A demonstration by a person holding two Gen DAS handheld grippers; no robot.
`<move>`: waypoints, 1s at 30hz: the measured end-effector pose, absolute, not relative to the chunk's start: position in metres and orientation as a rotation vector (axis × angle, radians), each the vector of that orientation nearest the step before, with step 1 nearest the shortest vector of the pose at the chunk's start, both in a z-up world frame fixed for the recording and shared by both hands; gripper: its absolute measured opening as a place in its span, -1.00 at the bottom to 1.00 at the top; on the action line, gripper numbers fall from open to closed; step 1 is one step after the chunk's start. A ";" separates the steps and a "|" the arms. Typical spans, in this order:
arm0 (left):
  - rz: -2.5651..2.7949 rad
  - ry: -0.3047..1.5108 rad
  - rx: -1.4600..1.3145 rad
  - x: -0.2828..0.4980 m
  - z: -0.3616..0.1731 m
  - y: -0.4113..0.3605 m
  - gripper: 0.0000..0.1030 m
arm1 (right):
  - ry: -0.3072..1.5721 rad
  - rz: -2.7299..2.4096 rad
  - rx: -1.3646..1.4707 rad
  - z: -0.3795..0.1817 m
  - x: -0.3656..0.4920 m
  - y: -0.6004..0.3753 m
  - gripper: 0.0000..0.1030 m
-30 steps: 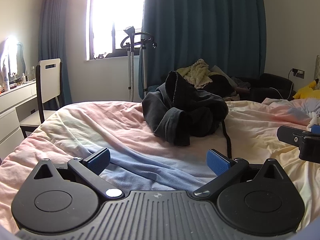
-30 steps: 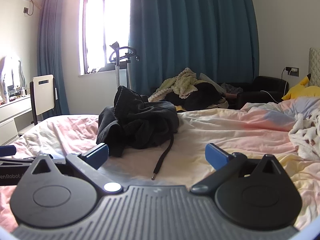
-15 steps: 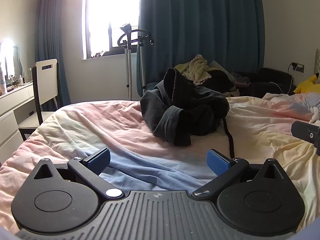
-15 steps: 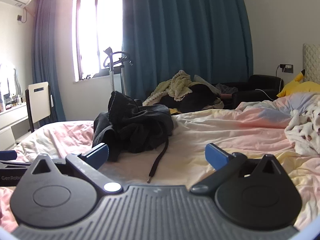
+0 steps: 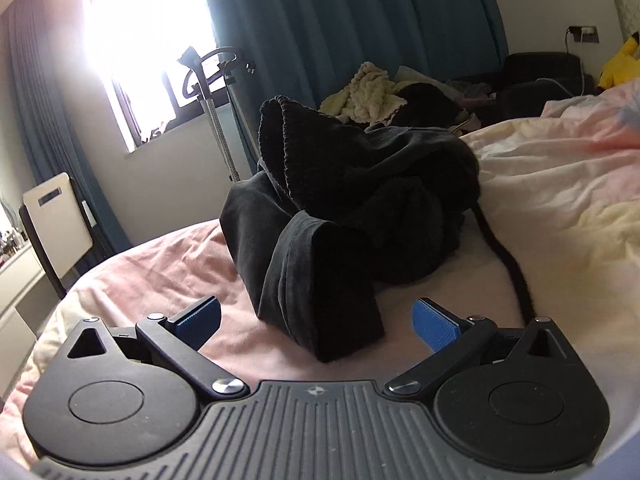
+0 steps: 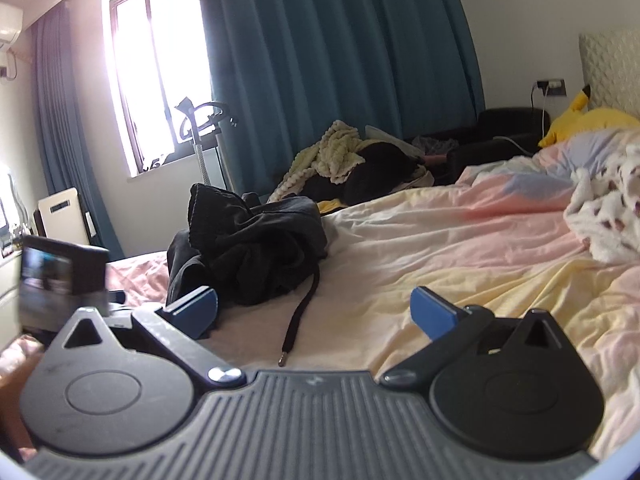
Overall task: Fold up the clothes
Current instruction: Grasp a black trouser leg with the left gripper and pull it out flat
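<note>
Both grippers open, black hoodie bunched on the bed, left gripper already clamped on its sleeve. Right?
Not quite. The left gripper is open, not clamped: in the left wrist view its blue pads stand apart on either side of the sleeve end, which lies on the bed ungripped. The rest holds: the right gripper is open and the black hoodie lies bunched.

Dark crumpled garment heaped on the bed, drawstring trailing.

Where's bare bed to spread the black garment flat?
Free: sheet between the drawstring and the white spotted blanket, ahead of the right tool. Crowded: the crumpled black garment fills the space before the left tool.
</note>
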State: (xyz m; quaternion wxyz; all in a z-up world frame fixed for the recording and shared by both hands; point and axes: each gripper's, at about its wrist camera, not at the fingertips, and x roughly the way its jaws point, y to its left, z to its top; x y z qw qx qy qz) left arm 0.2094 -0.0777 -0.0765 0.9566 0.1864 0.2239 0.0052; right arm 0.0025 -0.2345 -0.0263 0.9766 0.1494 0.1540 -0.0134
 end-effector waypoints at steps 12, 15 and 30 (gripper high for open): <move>0.212 0.510 0.213 0.304 -0.105 -0.062 -0.41 | 0.416 -0.033 0.395 -0.067 0.042 -0.265 1.00; 0.249 0.458 0.075 0.283 -0.092 -0.038 -0.59 | 0.423 -0.007 0.414 -0.074 0.047 -0.267 1.00; 0.304 0.290 -0.200 0.144 0.019 0.066 -0.86 | 0.293 0.085 0.212 -0.057 0.021 -0.235 1.00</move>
